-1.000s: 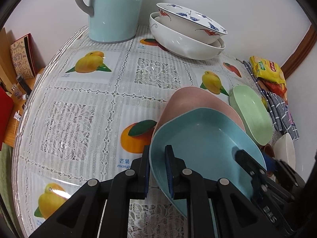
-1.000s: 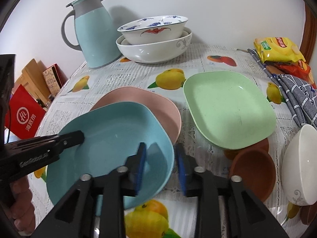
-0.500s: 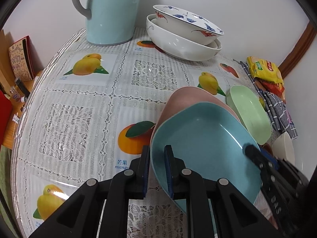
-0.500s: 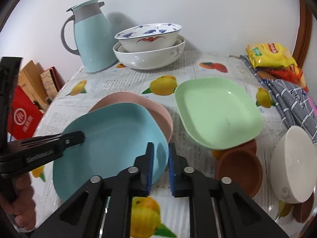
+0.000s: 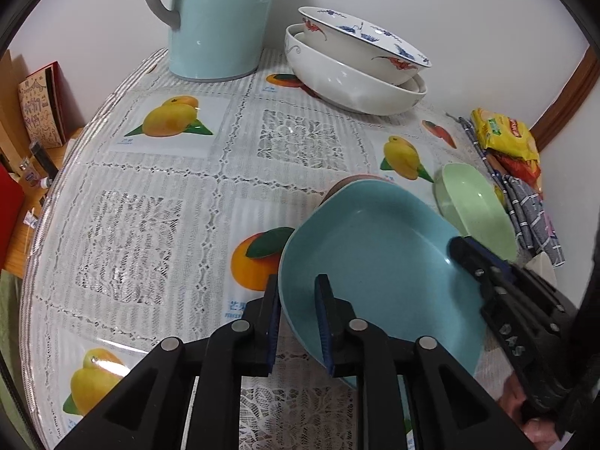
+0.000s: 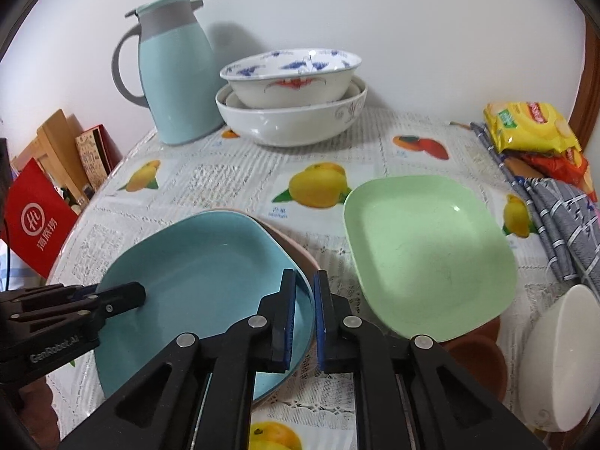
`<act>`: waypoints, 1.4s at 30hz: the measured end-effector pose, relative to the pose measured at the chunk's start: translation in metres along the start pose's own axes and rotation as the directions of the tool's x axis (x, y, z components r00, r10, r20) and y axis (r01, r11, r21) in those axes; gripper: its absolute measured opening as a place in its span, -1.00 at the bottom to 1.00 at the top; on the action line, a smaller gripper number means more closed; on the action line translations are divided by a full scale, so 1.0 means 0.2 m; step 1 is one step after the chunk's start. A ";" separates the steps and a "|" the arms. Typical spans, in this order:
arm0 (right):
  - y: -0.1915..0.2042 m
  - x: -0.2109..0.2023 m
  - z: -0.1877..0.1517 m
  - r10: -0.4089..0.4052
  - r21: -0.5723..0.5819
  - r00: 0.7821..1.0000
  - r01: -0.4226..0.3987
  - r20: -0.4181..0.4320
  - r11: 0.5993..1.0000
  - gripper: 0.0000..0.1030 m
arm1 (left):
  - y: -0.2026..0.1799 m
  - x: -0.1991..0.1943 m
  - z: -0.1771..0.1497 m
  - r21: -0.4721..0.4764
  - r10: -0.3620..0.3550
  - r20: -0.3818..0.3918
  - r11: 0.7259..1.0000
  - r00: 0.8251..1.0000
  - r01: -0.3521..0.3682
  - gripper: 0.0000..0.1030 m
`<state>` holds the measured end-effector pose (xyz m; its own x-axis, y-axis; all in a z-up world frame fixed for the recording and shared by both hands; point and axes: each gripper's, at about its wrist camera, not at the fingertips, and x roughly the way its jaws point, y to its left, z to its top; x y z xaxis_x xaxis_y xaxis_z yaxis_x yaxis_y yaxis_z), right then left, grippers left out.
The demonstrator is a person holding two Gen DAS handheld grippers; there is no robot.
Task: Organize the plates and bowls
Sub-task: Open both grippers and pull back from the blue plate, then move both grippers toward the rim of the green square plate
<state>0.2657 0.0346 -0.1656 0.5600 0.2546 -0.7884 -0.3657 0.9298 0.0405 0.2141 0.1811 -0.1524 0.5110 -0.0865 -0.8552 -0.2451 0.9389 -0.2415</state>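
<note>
A blue square plate (image 5: 375,255) (image 6: 202,270) lies in a pink plate (image 5: 352,179) (image 6: 296,251), whose rim alone shows. My left gripper (image 5: 298,281) straddles the blue plate's near-left rim. Its jaws are opening, and the pads look slightly off the rim. It also enters the right wrist view (image 6: 138,294) at the lower left. My right gripper (image 6: 303,273) is shut on the blue plate's opposite rim, and it shows in the left wrist view (image 5: 461,247) too. A green plate (image 6: 427,255) sits to the right, partly over a brown bowl (image 6: 476,356).
Two stacked white bowls (image 6: 292,112) and a pale blue jug (image 6: 176,75) stand at the back by the wall. Snack packs (image 6: 532,127) and a checked cloth (image 6: 562,225) lie at the right. A white bowl (image 6: 558,356) leans at the near right. A red bag (image 6: 33,221) stands beyond the table's left edge.
My right gripper's jaws closed onto the blue plate's rim. The blue plate slid further over the pink plate, hiding most of it. My left gripper's jaws widened a little.
</note>
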 end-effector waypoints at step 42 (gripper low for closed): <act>-0.38 -0.81 -0.10 -0.266 0.281 0.950 0.213 0.166 0.936 0.44 | -0.54 -0.39 0.04 0.339 -0.140 0.084 0.935 0.987 0.103 -0.03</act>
<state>0.1885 -0.0832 -0.0523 0.7522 0.0387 -0.6578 -0.0144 0.9990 0.0423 0.2062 0.0896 -0.0559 0.6079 -0.1885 -0.7713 0.1033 0.9819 -0.1586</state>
